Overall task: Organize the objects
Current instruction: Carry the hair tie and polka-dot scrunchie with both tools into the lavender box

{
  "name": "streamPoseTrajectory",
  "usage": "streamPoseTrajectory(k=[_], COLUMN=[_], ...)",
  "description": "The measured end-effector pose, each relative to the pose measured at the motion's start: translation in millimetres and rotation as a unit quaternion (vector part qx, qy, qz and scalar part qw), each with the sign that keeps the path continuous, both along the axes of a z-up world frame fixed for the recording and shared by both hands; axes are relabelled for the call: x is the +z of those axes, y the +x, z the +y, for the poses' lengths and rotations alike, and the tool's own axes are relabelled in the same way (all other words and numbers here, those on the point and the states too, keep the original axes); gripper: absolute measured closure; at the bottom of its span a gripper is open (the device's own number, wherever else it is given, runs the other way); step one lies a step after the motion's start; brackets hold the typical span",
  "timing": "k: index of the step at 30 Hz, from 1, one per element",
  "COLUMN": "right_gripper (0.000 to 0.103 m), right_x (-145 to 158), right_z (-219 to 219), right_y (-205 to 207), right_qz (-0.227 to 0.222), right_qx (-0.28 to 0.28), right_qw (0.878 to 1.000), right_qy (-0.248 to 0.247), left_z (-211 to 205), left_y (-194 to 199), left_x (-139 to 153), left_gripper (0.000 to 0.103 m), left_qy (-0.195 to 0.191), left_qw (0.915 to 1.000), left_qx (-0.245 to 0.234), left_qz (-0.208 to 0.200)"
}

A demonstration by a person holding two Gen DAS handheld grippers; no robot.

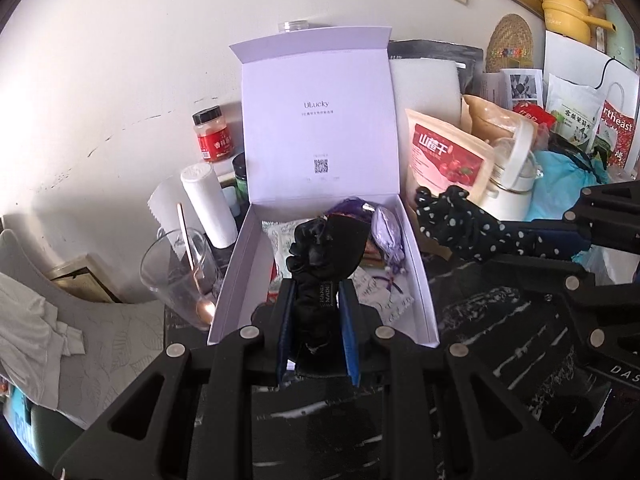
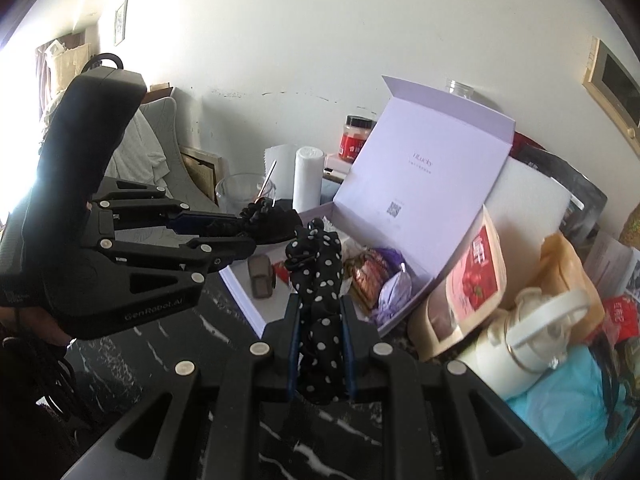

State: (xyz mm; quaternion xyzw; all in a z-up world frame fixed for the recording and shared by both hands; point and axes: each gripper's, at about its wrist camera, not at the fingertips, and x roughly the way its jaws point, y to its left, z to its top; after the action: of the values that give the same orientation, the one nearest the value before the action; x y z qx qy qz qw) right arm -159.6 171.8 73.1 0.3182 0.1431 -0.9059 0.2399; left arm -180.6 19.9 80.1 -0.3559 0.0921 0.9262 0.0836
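Two clamped scrunchies (black (image 1: 316, 264), polka-dot (image 2: 320, 292)) above box (image 1: 420, 280)

Left gripper (image 1: 318, 300) clamped on a black scrunchie (image 1: 316, 256), held over the near half of the open lilac box (image 1: 320, 128), whose lid stands upright at the back; a purple pouch (image 1: 385, 232) and printed packets lie inside the box. Right of the box, the right gripper (image 1: 516, 240) comes in from the side, closed on a black polka-dot scrunchie (image 1: 452, 220), in front of a red-label snack bag (image 1: 444, 152) and a white flask (image 1: 514, 180). Left of the box: glass cup (image 1: 176, 276) with a spoon in it, white tube (image 1: 210, 204), red jar (image 1: 211, 134).
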Motion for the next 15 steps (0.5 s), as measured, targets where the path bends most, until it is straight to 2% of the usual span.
streamPoseTrajectory(k=[6,15], right_gripper=[0.086,0.086], right_x=[-0.3,-9.5], right_z=[-2.9,-1.5], right_y=[-28.6,-71.7], right_qz=[-0.005,-0.015], right_qx=[-0.003,-0.017], right_qw=[1.000,1.000], right_qy=[-0.002,-0.015], left_z=[5.1,5.0], left_y=[-31.1,-83.6], left_x=[-1.7,-18.9], left_gripper=[0.082,0.082], left_qy=[0.000,-0.007], left_qw=[1.0000,0.9999], left_qx=[-0.002,-0.003], left_qz=[0.002,-0.013])
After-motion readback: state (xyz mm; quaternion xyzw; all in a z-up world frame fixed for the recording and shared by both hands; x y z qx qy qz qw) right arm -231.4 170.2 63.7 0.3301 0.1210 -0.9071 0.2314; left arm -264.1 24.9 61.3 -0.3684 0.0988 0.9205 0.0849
